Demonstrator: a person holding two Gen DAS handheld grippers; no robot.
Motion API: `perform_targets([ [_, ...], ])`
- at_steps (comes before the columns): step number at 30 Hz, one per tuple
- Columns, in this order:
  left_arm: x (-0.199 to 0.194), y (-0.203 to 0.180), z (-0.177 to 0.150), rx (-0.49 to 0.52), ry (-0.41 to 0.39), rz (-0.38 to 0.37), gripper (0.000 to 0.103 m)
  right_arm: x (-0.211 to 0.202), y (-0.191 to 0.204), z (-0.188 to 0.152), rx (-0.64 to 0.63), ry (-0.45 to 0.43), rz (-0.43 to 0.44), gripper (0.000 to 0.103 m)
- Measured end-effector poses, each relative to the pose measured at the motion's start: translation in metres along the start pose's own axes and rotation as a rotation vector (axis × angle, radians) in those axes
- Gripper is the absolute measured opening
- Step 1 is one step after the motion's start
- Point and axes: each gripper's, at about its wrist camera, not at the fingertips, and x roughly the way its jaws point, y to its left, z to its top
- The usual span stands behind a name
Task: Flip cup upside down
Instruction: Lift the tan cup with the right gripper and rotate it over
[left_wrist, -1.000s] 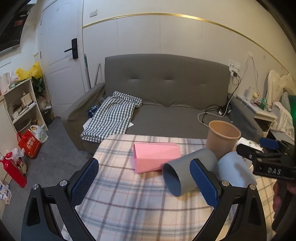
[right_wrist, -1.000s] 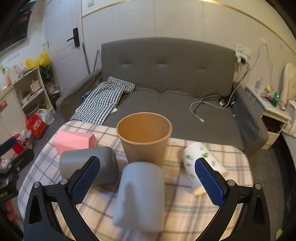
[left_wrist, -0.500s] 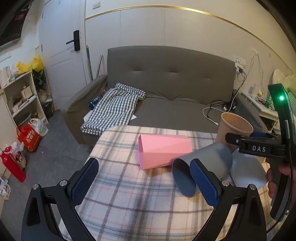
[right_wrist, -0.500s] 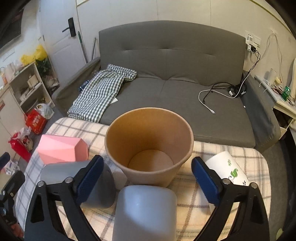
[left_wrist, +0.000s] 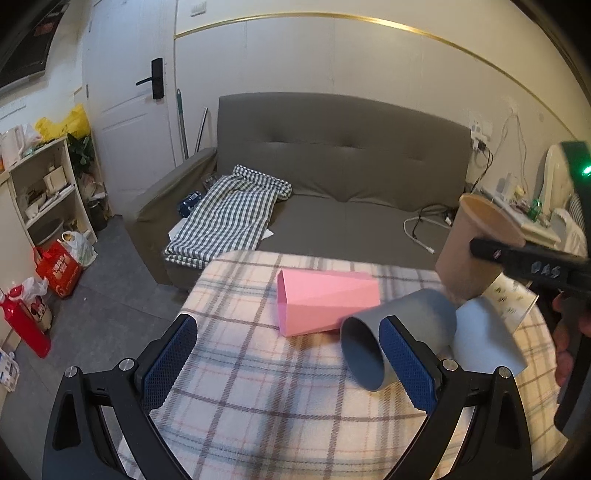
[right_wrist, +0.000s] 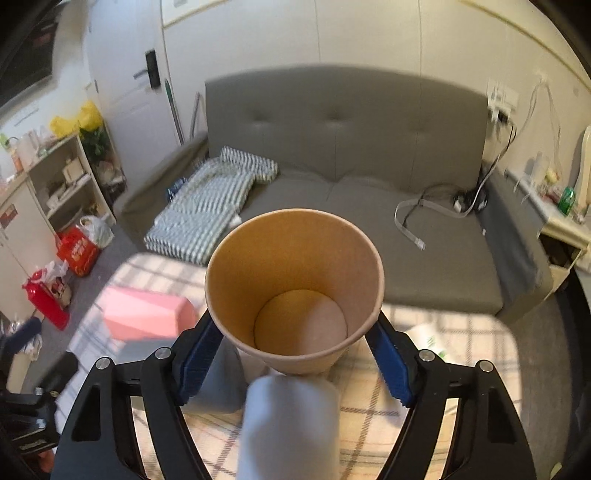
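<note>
Right now the right gripper (right_wrist: 295, 345) has its blue pads on either side of the brown paper cup (right_wrist: 295, 291), which stands mouth-up on the plaid tablecloth (left_wrist: 258, 387) near the table's far right; the pads sit hard against the cup wall just under the rim, though whether they already squeeze it I cannot tell. The left gripper (left_wrist: 288, 363) hangs wide apart over the near cloth, holding nothing. Crowded round the brown cup are a dark grey cup (left_wrist: 395, 332) lying on its side, a pale blue cup (right_wrist: 291, 424) lying just in front, a pink faceted cup (left_wrist: 325, 301) and a white patterned cup (right_wrist: 428, 338), also tipped over. The risks, as I judge them, come from that crowding and from the thin paper. A hard squeeze near the rim could oval or crease the wall, and a light one could let the tapered cup slide down out of the pads once it is turned. Rotating it low over the table could knock the pale blue or grey cup, both free to roll, and one could go off the edge. Setting it down on a neighbour would leave it tilted
</note>
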Motion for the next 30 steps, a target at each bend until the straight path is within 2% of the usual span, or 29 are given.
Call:
perform_targets([
  [6,-0.038,0.003,0.014,-0.001,-0.060,-0.001,0.102,-0.073,0.015,0.021,-0.039,-0.047,0.026,0.077],
  [9,-0.065,0.009,0.018,-0.006,-0.096,0.005,0.102,-0.103,0.025,0.015,-0.045,-0.019,0.079,0.077],
  [13,-0.093,0.017,0.015,-0.008,-0.124,0.014,0.102,-0.130,0.052,-0.015,-0.090,0.075,0.146,0.077],
  [15,-0.104,0.024,0.008,-0.009,-0.126,0.028,0.102,-0.132,0.064,-0.035,-0.101,0.136,0.173,0.077],
  [18,-0.111,0.030,-0.005,-0.008,-0.113,0.037,0.102,-0.121,0.081,-0.073,-0.106,0.280,0.233,0.077],
  [23,-0.115,0.038,-0.027,0.006,-0.072,0.064,0.102,-0.100,0.088,-0.113,-0.053,0.418,0.278,0.077],
  [25,-0.114,0.041,-0.034,0.006,-0.055,0.069,0.102,-0.087,0.083,-0.122,0.010,0.458,0.283,0.077],
  [27,-0.112,0.042,-0.036,0.003,-0.048,0.068,0.102,-0.073,0.075,-0.127,0.063,0.480,0.248,0.077],
  [30,-0.105,0.041,-0.042,0.002,-0.034,0.066,0.102,-0.069,0.070,-0.122,0.117,0.436,0.262,0.078],
])
